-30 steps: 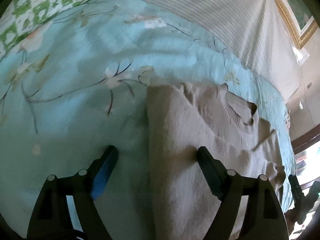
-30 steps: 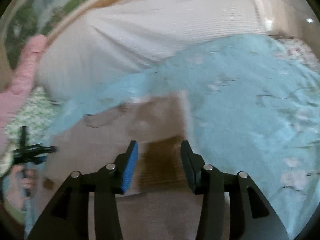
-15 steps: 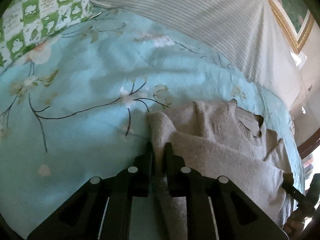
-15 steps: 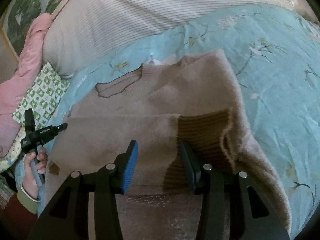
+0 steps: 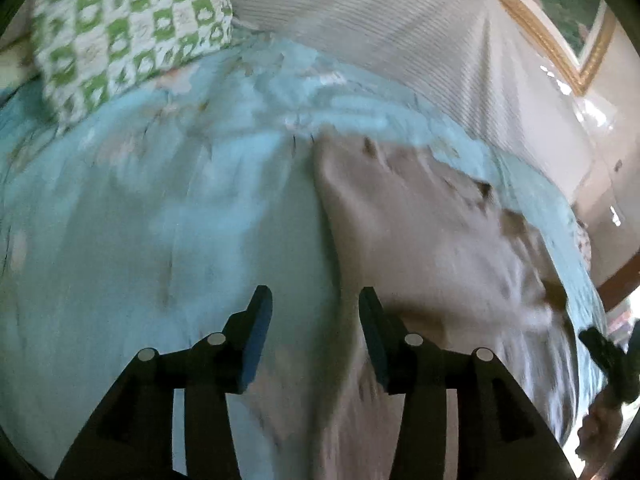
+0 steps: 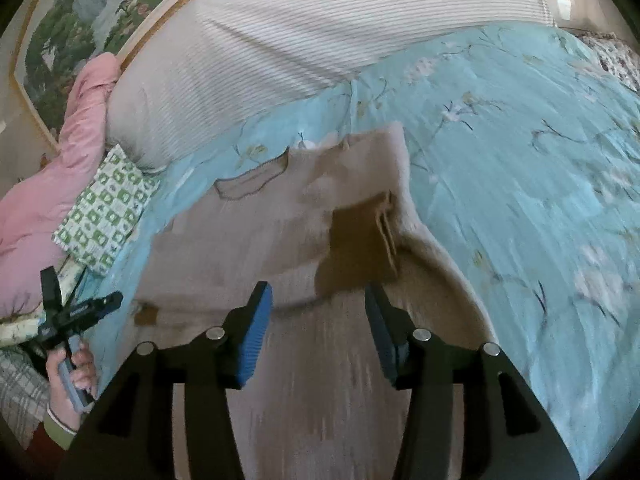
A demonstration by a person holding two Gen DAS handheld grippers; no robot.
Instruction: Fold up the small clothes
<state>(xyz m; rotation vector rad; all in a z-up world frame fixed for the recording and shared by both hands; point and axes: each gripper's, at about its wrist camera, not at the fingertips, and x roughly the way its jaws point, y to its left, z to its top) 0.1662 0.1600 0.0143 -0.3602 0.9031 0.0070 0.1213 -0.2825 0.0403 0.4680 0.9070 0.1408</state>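
A beige knit sweater (image 6: pixel 256 248) lies on a light blue floral bedspread (image 6: pixel 520 184), collar toward the headboard. Its right sleeve is folded in over the body, with a brown ribbed cuff (image 6: pixel 360 236) on top. My right gripper (image 6: pixel 318 316) is open and empty above the sweater's lower middle. In the left wrist view the sweater (image 5: pixel 420 232) lies to the right, blurred. My left gripper (image 5: pixel 314 320) is open and empty over the sweater's left edge. The left gripper also shows in the right wrist view (image 6: pixel 76 312), held in a hand at the far left.
A green-and-white checked pillow (image 5: pixel 128 28) and a pink quilt (image 6: pixel 48 168) lie at the bed's left side. A striped white headboard cushion (image 6: pixel 320 28) stands behind, with a framed picture (image 6: pixel 88 4) above it.
My left gripper was shut on the sweater's left edge half a second ago; it has opened, let go and pulled back. My right gripper has drawn back a little and stays open.
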